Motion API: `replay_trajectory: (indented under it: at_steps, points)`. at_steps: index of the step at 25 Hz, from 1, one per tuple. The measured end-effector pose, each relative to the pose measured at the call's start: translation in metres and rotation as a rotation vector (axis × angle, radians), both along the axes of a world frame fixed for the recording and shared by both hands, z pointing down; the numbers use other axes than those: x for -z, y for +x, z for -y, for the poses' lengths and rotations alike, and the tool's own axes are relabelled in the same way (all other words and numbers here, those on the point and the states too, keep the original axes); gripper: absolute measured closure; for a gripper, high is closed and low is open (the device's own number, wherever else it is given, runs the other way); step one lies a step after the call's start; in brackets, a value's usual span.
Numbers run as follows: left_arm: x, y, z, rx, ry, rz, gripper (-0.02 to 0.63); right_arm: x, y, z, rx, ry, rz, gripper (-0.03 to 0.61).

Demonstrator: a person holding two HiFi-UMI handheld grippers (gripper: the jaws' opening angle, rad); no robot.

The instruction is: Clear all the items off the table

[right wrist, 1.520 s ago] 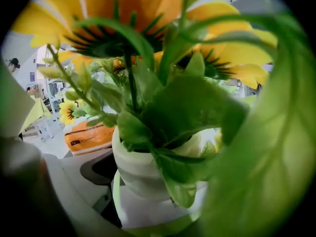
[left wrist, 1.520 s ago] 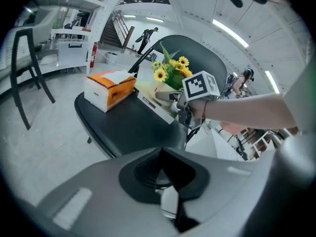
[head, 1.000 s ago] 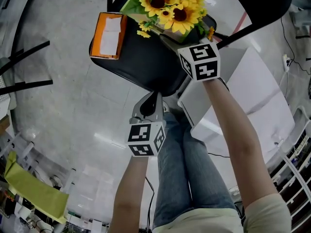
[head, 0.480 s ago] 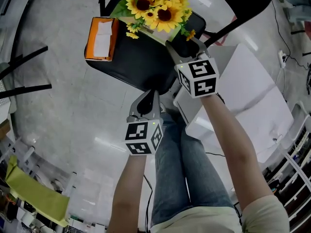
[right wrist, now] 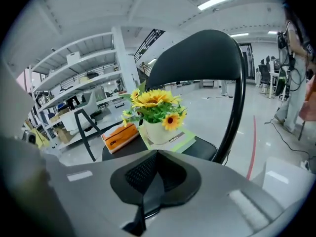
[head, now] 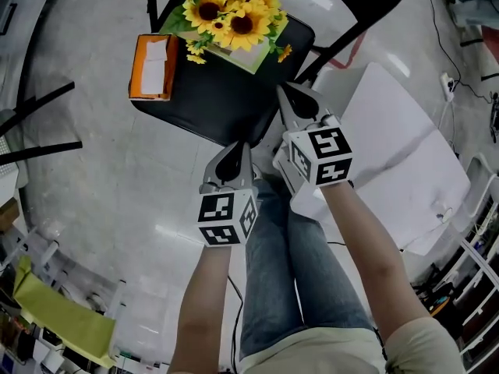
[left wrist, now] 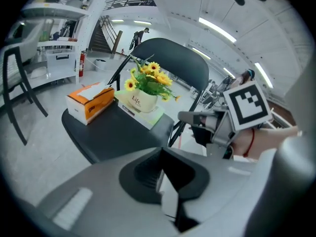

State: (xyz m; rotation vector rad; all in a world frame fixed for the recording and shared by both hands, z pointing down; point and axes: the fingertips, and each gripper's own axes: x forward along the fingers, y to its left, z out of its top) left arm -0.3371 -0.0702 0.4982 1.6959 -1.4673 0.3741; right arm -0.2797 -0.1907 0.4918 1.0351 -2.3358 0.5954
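Note:
A pot of sunflowers (head: 226, 10) (left wrist: 145, 90) (right wrist: 158, 115) stands on a green book (head: 251, 57) (right wrist: 186, 141) on a black chair seat (head: 210, 100) (left wrist: 113, 132). Beside it lies an orange tissue box (head: 150, 67) (left wrist: 90, 102) (right wrist: 121, 136). My right gripper (head: 287, 92) (right wrist: 157, 154) hangs over the seat's near right edge, short of the book. Its jaws have just been closing and are shut with nothing between them. My left gripper (head: 234, 150) (left wrist: 163, 154) is shut and empty just before the seat's near edge.
A white table (head: 390, 146) lies to the right of the chair, bare where it shows. The person's legs in jeans (head: 288, 271) are below the grippers. Black frame legs (head: 39, 139) stand at the left, shelving (head: 475, 263) at the right edge.
The right gripper has pulled back from the flower pot toward the person and its jaws have closed on nothing. The left gripper has barely shifted.

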Motion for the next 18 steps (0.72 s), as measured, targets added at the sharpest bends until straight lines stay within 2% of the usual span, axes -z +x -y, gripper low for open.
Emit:
replay_trajectory:
  at_steps: [4, 11, 18]
  points:
    - [0.004, 0.011, 0.000, -0.025, 0.003, 0.002, 0.606, 0.009, 0.017, -0.014, -0.010, 0.010, -0.004, 0.578]
    - [0.017, 0.037, 0.001, -0.057, 0.019, 0.009, 0.606, 0.027, 0.062, -0.027, -0.105, 0.010, 0.027, 0.580]
    - [0.026, 0.082, -0.006, -0.180, 0.026, 0.009, 0.606, 0.038, 0.120, -0.048, -0.233, -0.002, 0.004, 0.578]
